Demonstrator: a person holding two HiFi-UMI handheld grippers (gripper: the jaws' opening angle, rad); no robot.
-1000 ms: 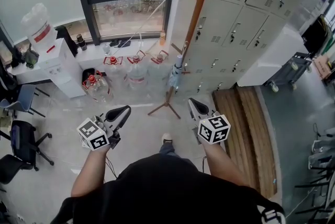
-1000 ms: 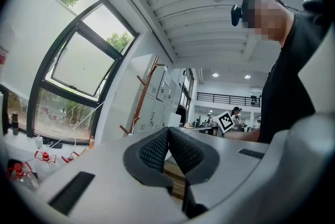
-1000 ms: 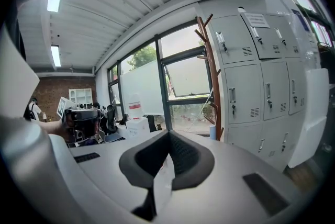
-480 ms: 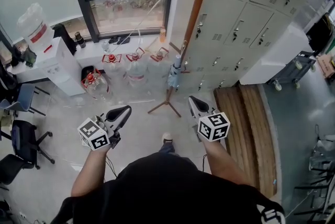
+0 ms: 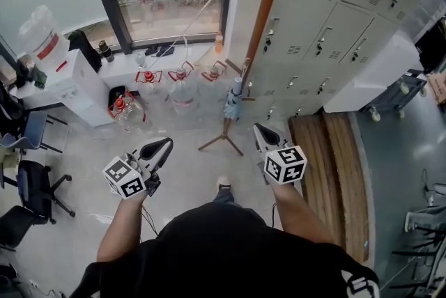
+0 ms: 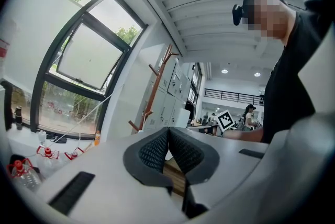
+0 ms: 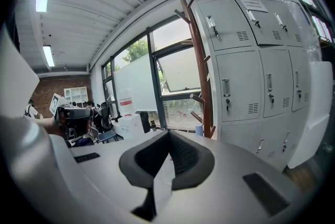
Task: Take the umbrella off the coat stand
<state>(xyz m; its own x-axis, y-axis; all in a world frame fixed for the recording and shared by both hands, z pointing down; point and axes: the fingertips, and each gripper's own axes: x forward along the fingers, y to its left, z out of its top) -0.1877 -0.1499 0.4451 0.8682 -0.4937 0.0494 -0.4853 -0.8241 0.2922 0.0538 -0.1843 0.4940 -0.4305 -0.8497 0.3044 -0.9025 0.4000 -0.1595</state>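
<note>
Both arms are out in front of me. The left gripper (image 5: 166, 144) has its jaws pressed tip to tip with nothing between the pads, and the right gripper (image 5: 259, 129) is the same: shut and empty. Over the last second they have barely shifted. What has moved is the room, because the coat stand (image 5: 259, 25) has slid slightly lower and nearer in my head view, so I judge I'm edging in on it.

The umbrella (image 5: 233, 100) hangs folded low on the stand's pole, on a lower peg just above the spread feet. It is ahead of my right gripper and well apart from both. The stand is on the floor in the corner between the window (image 5: 167, 11) and the lockers (image 5: 327, 46).

Nothing is grabbed yet. I reckon the next step is to open the right jaws and reach up for that umbrella.
</note>
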